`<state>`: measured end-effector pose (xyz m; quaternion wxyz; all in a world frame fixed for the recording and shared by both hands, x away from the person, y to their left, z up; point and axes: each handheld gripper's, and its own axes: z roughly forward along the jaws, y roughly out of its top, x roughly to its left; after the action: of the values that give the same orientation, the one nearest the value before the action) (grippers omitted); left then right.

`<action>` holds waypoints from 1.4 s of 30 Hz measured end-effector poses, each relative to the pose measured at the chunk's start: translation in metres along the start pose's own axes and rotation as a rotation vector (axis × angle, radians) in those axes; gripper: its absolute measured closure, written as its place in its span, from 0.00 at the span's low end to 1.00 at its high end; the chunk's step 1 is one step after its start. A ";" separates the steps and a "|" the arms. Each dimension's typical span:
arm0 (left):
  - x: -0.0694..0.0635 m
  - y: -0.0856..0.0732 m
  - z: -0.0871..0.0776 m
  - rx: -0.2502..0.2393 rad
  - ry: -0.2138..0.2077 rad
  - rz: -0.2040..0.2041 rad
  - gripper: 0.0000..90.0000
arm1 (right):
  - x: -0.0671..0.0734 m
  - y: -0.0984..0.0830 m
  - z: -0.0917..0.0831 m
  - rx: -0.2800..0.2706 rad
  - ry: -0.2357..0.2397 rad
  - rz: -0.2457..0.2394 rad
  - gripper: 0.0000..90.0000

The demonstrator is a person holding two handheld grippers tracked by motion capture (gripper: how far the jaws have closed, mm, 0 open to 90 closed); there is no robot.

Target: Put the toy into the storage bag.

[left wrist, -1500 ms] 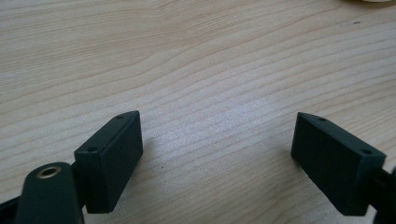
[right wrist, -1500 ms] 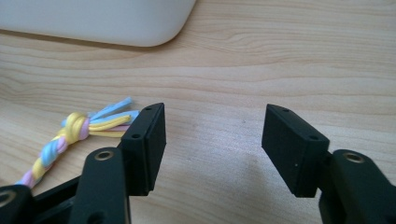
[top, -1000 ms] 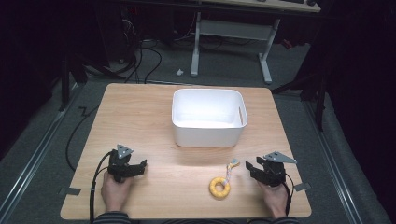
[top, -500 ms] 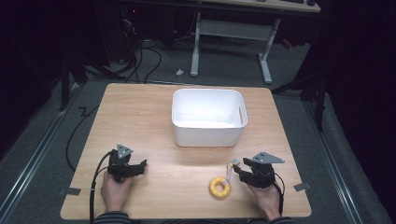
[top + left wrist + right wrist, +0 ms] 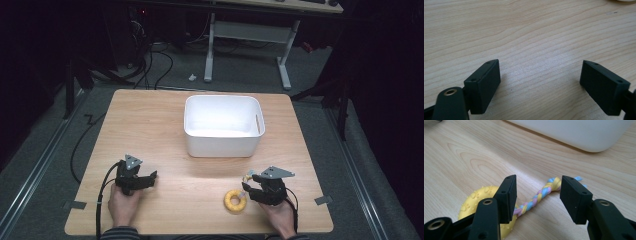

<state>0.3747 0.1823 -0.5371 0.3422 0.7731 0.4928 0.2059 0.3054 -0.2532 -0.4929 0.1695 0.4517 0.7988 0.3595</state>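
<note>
Right tongs point(image 5: 537, 197): black, flat block jaws spread apart, straddling the braided rope tail without pinching it; held low over the surface just short of the white tub's near wall, toward its right end.

Left tongs point(image 5: 540, 86): same black block jaws, spread wide over bare wood, nothing between them; they sit well off from the tub's near-left corner point(image 5: 136, 181).

Ring toy point(image 5: 477, 203): yellow rubber ring, knobbly with raised paw prints, lying flat on the surface near the tub's front wall; the left jaw of the right tongs hangs over its edge.

Rope tail point(image 5: 541, 195): plaited cord in pink, blue and yellow, running from the ring toward the tub, frayed blue at the tip.

White tub point(image 5: 224, 131): smooth plastic, rectangular with rounded corners, a slot handle in its right wall; interior appears bare white.

Surface point(image 5: 150, 120): pale wood with visible grain, rounded corners; the tub stands on its middle, toward the far edge.
</note>
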 end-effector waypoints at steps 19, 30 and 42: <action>0.000 0.000 0.000 0.001 0.000 0.000 0.19 | 0.008 -0.002 0.008 0.058 0.029 -0.056 0.53; 0.000 0.000 0.000 0.001 0.001 0.000 0.19 | 0.013 -0.004 0.015 0.075 0.072 -0.078 0.54; 0.000 0.000 0.000 0.002 0.000 0.001 0.19 | 0.021 -0.004 0.024 0.106 0.093 -0.111 0.56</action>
<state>0.3749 0.1826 -0.5369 0.3411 0.7738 0.4925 0.2055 0.3055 -0.2267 -0.5110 0.1276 0.3976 0.8476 0.3273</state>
